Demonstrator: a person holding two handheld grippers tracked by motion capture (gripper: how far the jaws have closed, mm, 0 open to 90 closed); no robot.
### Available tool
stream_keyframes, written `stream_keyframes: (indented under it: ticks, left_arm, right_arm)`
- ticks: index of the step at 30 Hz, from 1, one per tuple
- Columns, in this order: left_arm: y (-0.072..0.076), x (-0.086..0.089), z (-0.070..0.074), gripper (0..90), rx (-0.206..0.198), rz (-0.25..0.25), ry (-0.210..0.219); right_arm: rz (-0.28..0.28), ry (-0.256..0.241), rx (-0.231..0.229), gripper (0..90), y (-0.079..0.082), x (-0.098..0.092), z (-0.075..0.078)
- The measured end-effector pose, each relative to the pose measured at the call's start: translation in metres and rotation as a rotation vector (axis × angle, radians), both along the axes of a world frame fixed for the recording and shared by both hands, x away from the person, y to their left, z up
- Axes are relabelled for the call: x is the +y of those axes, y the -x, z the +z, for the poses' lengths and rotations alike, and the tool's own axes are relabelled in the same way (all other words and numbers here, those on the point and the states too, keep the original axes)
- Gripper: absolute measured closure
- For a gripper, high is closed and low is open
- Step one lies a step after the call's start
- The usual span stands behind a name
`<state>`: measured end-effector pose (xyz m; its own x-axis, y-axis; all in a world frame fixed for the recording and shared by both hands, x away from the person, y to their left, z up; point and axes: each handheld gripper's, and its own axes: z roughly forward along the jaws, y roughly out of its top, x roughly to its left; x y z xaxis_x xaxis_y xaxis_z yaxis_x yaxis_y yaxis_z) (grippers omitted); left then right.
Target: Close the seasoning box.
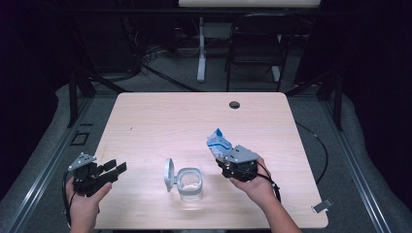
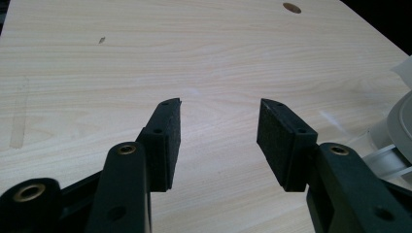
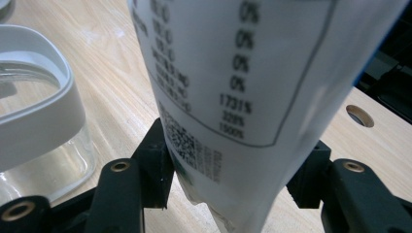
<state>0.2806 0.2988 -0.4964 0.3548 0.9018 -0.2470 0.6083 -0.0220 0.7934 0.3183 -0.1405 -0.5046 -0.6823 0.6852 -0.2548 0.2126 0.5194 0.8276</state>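
With the right claw (image 1: 219, 151) clamped on the packet (image 1: 218, 141) and the left claw (image 1: 116, 168) spread empty, steady the open jar (image 1: 190, 183) before tipping.

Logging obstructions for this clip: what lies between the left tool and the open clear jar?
Nothing: in the high view, bare tabletop separates the left tool from the clear jar, whose lid is flipped open toward that tool.

We get a brightly lit worktop (image 1: 160, 121) against near-black surroundings, soft overhead glare around 6 o'clock, and the packet (image 3: 233, 87) print blurry up close.
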Motion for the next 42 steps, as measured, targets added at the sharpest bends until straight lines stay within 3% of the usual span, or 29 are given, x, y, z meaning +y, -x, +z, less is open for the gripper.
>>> stream_keyframes:
  ticks: [18, 31, 37, 42]
  left_arm:
    - [-0.001, 0.0, -0.002, 51.8, -0.005, 0.013, 0.002]
    - [-0.001, 0.0, -0.003, 51.8, -0.003, 0.013, 0.0]
    - [-0.001, 0.0, -0.003, 51.8, -0.004, 0.014, 0.0]
    - [-0.001, 0.0, -0.004, 51.8, 0.002, 0.016, 0.002]
  right_arm:
    - [0.01, 0.06, -0.058, 45.0, 0.006, 0.0, 0.009]
    - [0.041, 0.069, -0.059, 45.5, 0.013, 0.001, 0.01]
    - [0.054, 0.164, -0.098, 45.7, 0.019, 0.006, 0.007]
    - [0.065, 0.185, -0.106, 45.8, 0.022, 0.01, 0.004]
